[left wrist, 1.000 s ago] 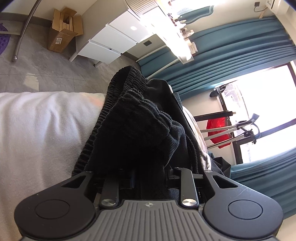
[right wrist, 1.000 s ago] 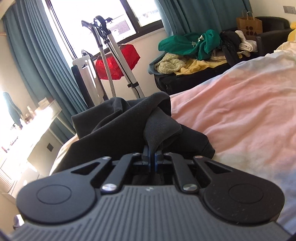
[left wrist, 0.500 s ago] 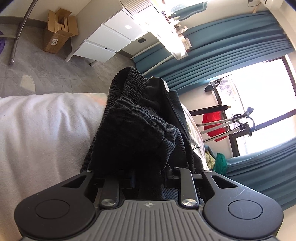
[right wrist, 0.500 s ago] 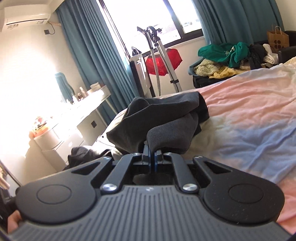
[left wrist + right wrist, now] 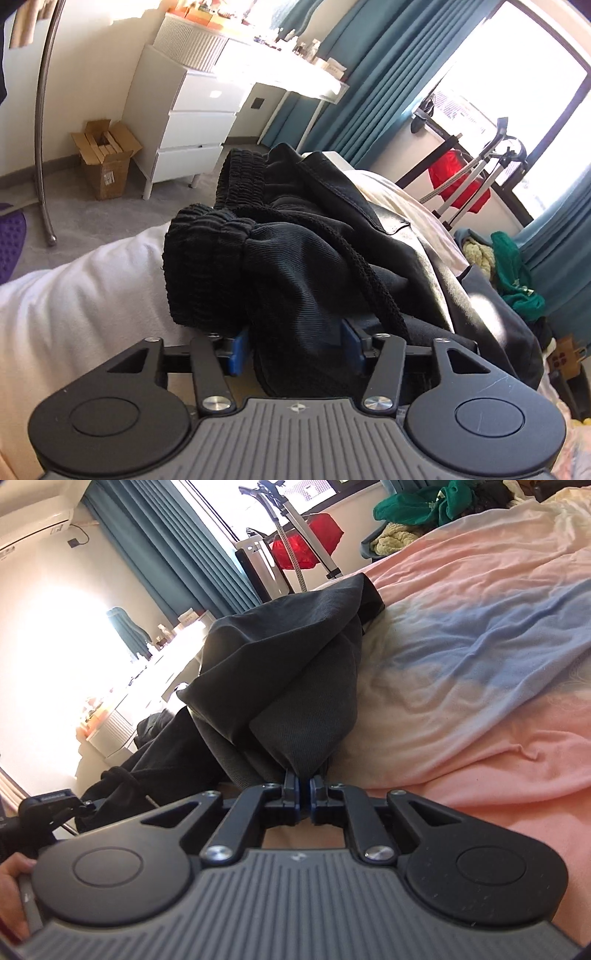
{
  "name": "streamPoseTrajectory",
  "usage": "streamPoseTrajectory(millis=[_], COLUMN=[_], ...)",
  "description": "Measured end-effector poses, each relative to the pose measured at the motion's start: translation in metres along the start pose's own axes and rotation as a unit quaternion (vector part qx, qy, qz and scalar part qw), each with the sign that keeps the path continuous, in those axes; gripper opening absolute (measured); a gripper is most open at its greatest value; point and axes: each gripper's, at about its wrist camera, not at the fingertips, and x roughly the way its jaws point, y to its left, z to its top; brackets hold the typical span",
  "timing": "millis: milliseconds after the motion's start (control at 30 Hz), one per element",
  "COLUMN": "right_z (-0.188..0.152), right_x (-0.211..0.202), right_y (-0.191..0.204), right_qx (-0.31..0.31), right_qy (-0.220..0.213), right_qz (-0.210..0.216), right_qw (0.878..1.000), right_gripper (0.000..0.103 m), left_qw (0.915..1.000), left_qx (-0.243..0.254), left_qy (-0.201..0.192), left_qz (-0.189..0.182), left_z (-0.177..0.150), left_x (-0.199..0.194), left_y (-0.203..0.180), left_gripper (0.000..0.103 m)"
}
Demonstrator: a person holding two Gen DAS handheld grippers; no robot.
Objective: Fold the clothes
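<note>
Drawstring [image 5: 373, 280] in left view, hand [image 5: 13, 897] in right

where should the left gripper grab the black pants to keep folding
Grip the ribbed elastic waistband, coming from the near bed edge, level with the bed. It is the thickest, firmest part and bunches up toward the left gripper, whose jaws are opening around looser cloth. The right gripper holds the other end.

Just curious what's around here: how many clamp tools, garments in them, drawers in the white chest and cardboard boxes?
Garments: 1, the dark trousers
Grippers: 2, the left gripper (jaws opening, dark trousers between them) and the right gripper
Drawers in the white chest: 3
Cardboard box: 1
Total: 7
</note>
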Motion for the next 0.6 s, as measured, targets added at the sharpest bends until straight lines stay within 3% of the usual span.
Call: streamPoseTrajectory(millis=[67, 167, 433, 500, 533, 600], right_z=[0.001, 0.003, 0.007, 0.011, 0.013, 0.019], right_x=[0.003, 0.004, -0.004, -0.009, -0.012, -0.018], right_y=[-0.001, 0.001, 0.008, 0.01, 0.009, 0.006], right_qx=[0.006, 0.003, -0.022, -0.028, -0.025, -0.019], right_qy=[0.0, -0.002, -0.004, -0.009, -0.01, -0.013], right_qz=[-0.008, -0.013, -0.036, -0.036, -0.038, -0.042], right_qw=[1.0, 1.0, 0.999, 0.999, 0.999, 0.999], right_gripper=[0.01, 0.01, 0.012, 0.013, 0.014, 0.027], left_qw=[0.9992, 0.9961, 0.9799, 0.9773, 0.9758, 0.9701], left_qx=[0.026, 0.056, 0.159, 0.176, 0.185, 0.215], left_qy=[-0.026, -0.06, -0.12, -0.118, -0.115, -0.111], left_qz=[0.018, 0.031, 0.006, -0.002, -0.008, -0.021], left_z=[-0.011, -0.027, -0.053, -0.059, -0.062, -0.068], left_x=[-0.016, -0.037, -0.055, -0.052, -0.05, -0.046], left_y=[-0.008, -0.015, -0.063, -0.072, -0.076, -0.085], left_gripper=[0.082, 0.083, 0.084, 0.085, 0.085, 0.085])
